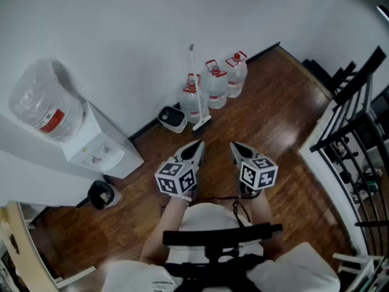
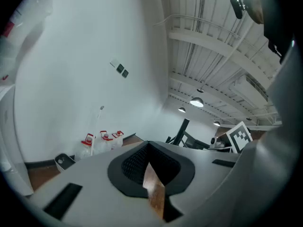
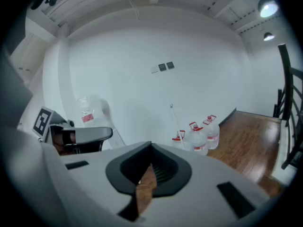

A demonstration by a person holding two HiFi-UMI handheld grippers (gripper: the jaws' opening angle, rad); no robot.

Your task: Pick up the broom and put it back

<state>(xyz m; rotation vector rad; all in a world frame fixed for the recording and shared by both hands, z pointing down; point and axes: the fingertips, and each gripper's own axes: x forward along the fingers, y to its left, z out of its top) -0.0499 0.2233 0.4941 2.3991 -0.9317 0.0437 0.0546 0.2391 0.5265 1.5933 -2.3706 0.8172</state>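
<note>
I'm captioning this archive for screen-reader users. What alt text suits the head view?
A broom leans on the white wall beside three water bottles; nearer, the left tongs and right tongs point toward it, both shut and empty.

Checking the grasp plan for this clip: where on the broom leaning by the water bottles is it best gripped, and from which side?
Probably take the broom by its thin handle, upper half, above the water bottles, approaching from the open floor side with a jaw on each side. It stands nearly upright against the wall, and the bottles crowd its lower part.
</note>
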